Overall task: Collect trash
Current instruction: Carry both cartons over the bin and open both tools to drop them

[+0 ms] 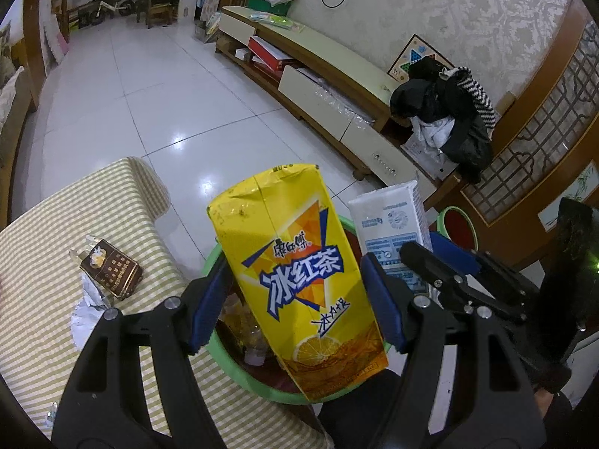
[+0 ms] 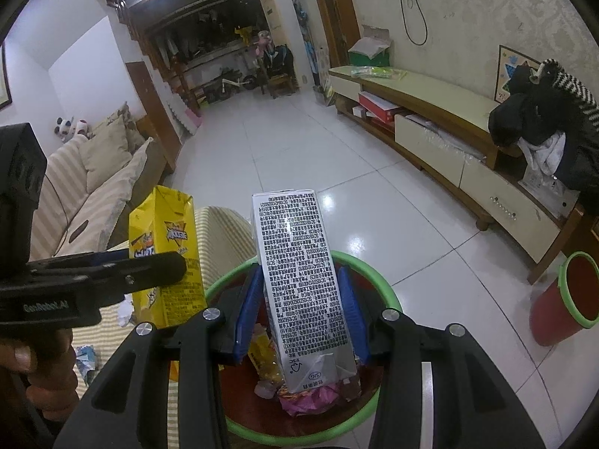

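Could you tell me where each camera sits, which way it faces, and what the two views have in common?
Left wrist: behind the left tongs, angled down at their yellow tea carton over the green-rimmed bin; the right tongs show alongside.
Right wrist: behind the right tongs, angled down at their silver carton over the bin; the left tongs and a hand show.
Shared: both cartons, bin, striped table, TV cabinet.

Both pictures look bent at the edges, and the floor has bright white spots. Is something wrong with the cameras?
Nothing wrong. In the left wrist view the lens bows the TV cabinet and blacks out the corners; the white spots on the tiled floor are lamp glare. In the right wrist view the same glare streaks the silver carton, while the far room stays dim. Both are sharp, without motion blur.
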`<control>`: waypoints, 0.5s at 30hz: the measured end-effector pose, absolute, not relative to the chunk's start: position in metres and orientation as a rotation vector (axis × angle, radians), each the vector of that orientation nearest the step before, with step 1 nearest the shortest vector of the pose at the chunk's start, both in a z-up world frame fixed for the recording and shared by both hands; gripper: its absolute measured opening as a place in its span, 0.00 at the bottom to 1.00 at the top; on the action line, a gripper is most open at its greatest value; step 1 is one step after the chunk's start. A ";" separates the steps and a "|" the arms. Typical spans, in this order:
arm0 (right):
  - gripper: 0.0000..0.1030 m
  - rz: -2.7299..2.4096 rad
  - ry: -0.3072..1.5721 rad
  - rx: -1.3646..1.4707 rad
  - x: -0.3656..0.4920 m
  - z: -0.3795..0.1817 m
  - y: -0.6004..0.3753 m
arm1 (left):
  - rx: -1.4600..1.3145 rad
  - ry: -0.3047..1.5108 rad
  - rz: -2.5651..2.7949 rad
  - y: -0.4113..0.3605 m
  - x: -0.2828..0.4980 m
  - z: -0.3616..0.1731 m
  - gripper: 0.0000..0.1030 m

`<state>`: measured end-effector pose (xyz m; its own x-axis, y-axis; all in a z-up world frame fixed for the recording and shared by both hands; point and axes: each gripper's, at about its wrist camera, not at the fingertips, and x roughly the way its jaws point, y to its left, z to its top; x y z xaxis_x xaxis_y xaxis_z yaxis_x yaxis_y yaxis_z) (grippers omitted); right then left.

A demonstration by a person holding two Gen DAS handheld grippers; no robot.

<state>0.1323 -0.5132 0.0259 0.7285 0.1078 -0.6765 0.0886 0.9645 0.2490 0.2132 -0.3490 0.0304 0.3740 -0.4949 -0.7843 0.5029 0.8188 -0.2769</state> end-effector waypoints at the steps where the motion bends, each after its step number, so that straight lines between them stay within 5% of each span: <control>1: 0.40 0.012 0.761 0.273 0.134 0.024 -0.514 | 0.007 1.004 -0.642 -0.349 0.214 0.030 0.66; 4: 0.42 0.009 0.769 0.266 0.136 0.023 -0.514 | -0.012 1.008 -0.650 -0.349 0.216 0.030 0.69; 6: 0.55 0.005 0.766 0.273 0.136 0.022 -0.514 | -0.037 1.000 -0.652 -0.347 0.216 0.032 0.87; 8: 0.69 0.002 0.762 0.278 0.135 0.021 -0.514 | -0.048 0.991 -0.648 -0.343 0.217 0.034 0.91; 15: 0.93 -0.016 0.747 0.268 0.135 0.025 -0.508 | -0.092 0.980 -0.598 -0.322 0.221 0.039 0.95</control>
<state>0.1347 -0.5076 0.0250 0.7350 0.0810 -0.6733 0.1092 0.9657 0.2354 0.2213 -0.3223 0.0394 0.4110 -0.5147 -0.7525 0.4340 0.8363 -0.3350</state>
